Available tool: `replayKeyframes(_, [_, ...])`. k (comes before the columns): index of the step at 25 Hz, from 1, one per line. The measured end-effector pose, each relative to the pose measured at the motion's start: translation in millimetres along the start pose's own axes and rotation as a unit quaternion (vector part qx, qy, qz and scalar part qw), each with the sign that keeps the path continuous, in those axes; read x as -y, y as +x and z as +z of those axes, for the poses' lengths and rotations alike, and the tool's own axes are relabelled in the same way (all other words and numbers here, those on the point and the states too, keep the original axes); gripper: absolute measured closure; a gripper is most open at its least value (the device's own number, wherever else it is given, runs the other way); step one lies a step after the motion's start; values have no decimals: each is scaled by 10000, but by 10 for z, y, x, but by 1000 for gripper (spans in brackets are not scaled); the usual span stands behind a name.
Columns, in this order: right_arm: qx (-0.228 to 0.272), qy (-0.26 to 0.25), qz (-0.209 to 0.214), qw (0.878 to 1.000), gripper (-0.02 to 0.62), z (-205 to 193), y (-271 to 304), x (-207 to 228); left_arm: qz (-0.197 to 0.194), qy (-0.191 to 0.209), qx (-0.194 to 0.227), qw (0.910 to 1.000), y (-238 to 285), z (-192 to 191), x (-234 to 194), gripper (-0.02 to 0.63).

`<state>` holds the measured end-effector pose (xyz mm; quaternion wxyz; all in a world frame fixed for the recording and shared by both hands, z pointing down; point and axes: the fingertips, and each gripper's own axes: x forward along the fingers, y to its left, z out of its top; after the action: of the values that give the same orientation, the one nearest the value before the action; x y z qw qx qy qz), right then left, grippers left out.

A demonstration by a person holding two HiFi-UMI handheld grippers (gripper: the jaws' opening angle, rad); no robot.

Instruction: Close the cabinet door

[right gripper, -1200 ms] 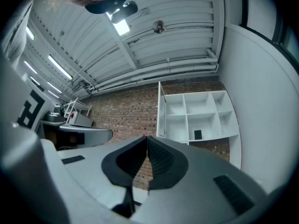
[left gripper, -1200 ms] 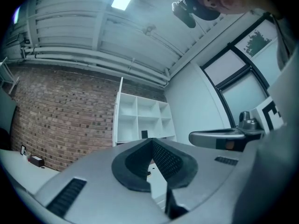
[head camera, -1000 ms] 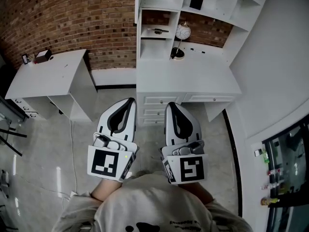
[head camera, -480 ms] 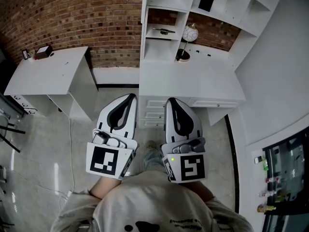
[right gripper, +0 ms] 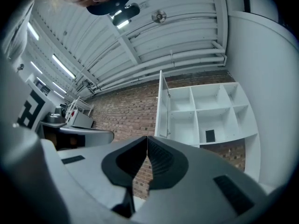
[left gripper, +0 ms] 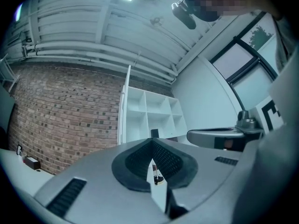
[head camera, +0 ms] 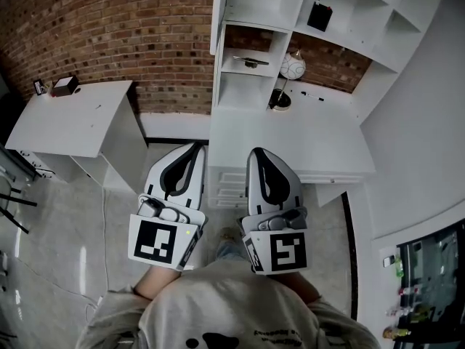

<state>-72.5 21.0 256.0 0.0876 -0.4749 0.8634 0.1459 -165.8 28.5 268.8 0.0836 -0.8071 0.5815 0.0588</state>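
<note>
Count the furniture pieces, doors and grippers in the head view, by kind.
grippers: 2, left gripper and right gripper
tables: 2, desk and side table
shelf unit: 1
cabinet door: 1, standing open
Total: 6

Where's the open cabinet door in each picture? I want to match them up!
Head view: the cabinet door is at the top, sticking out from the left edge of the white shelves.
Left gripper view: the door is left of the middle, a thin white panel beside the brick wall.
Right gripper view: the door is near the middle, above the jaws.
Shared landmark: the black box in a cubby, right of the door in every view.
</note>
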Motion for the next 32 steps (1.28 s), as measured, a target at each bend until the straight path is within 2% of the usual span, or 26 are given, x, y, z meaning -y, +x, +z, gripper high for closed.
replayKeyframes(7, [51, 96, 230, 9997, 577, -144, 580, 315, 167, 52, 114, 9998, 614, -4, -207, 598])
replayKeyframes(13, [66, 231, 423, 9988, 577, -310, 951, 488, 396, 145, -135, 9990, 960, -162, -392, 598])
replayKeyframes(32, [341, 264, 951, 9945, 577, -645, 1794, 1030, 778, 274, 125, 9965, 1888, -315, -606, 598])
